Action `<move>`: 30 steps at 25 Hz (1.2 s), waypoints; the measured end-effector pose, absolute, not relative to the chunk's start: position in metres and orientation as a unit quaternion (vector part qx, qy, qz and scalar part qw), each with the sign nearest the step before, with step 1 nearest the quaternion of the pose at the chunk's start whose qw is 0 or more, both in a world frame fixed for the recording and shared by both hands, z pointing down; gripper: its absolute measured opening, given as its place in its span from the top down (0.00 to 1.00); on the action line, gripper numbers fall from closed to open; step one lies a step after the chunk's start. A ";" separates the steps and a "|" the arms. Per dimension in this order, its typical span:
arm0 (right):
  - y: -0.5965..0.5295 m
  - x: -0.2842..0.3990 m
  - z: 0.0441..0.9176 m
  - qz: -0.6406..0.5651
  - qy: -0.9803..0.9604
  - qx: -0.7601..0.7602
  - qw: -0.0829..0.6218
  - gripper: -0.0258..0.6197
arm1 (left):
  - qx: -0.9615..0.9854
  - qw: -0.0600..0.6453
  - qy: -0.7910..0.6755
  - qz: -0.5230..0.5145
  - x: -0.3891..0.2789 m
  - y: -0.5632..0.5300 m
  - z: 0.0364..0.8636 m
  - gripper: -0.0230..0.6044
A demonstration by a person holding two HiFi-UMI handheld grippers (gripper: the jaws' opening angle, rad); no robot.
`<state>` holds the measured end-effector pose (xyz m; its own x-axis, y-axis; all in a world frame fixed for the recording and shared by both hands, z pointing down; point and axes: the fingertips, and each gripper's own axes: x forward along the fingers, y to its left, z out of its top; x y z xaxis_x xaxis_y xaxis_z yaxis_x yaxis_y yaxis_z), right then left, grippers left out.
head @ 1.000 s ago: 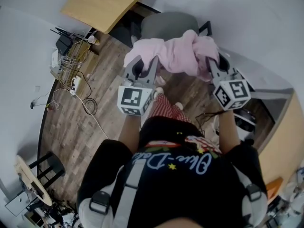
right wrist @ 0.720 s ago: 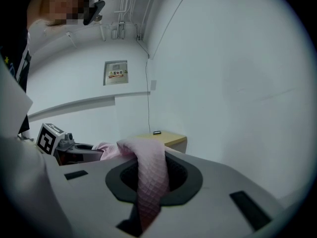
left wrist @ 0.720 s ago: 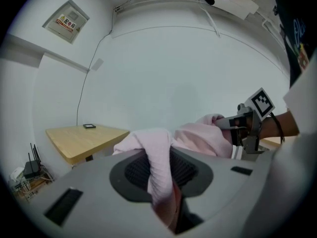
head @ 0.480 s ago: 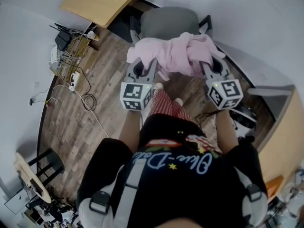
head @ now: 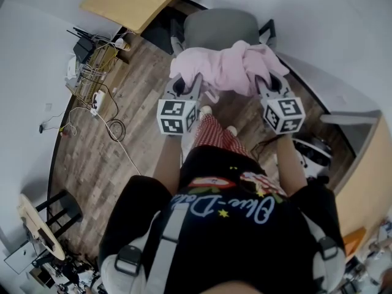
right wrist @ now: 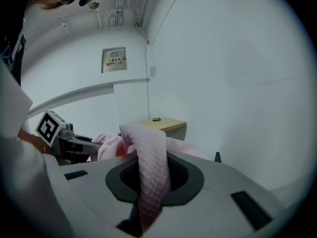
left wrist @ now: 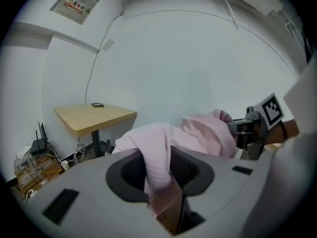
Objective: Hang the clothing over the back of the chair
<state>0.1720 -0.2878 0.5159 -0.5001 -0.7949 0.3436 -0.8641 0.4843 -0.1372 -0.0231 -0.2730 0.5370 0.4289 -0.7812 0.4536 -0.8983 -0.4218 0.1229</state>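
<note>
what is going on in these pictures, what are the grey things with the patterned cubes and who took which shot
No robot here: a person holds a hand-held gripper in each hand, and the patterned cubes are part of those grippers. The head view comes from a camera on the person's head, looking steeply down. The other two views come from cameras riding on the left gripper and the right gripper, each looking forward along it. Both pinch a pink garment, held by a grey chair on a wooden floor. The left fingers are opening, with cloth between them.
</note>
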 end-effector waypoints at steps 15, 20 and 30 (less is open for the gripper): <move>-0.280 0.179 0.533 0.145 -0.847 0.492 0.140 0.86 | 0.819 0.218 -0.501 0.174 -0.040 -0.255 0.556 0.58; -0.270 0.183 0.532 0.151 -0.848 0.487 0.142 0.81 | 0.815 0.215 -0.509 0.174 -0.047 -0.243 0.557 0.55; -0.254 0.191 0.525 0.146 -0.847 0.490 0.144 0.79 | 0.808 0.200 -0.526 0.176 -0.057 -0.225 0.553 0.55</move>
